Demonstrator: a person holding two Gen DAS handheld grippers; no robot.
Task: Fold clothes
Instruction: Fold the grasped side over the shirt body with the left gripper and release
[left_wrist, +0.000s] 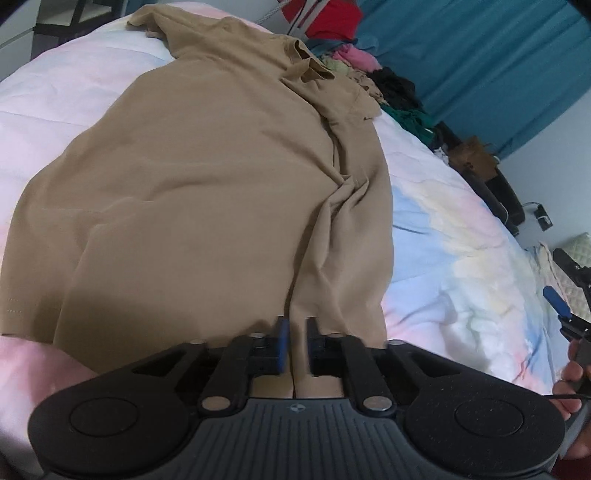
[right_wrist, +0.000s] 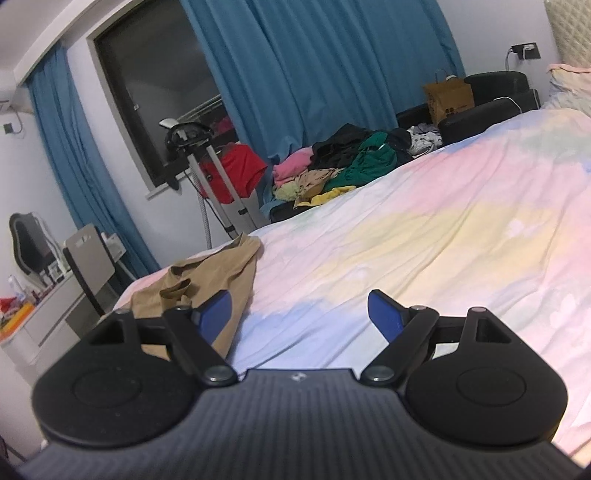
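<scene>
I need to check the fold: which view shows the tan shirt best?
The left wrist view: the tan shirt fills the frame, spread on the bed. The right wrist view catches only a bunched end, partly behind a finger.

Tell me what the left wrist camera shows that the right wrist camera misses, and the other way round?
Only the left view shows the tan shirt spread out whole, with a fold between the left gripper fingers. Only the right view shows the window, the clothes steamer and the right gripper standing open. Both show the pastel bedcover, blue curtains and the pile of clothes.
</scene>
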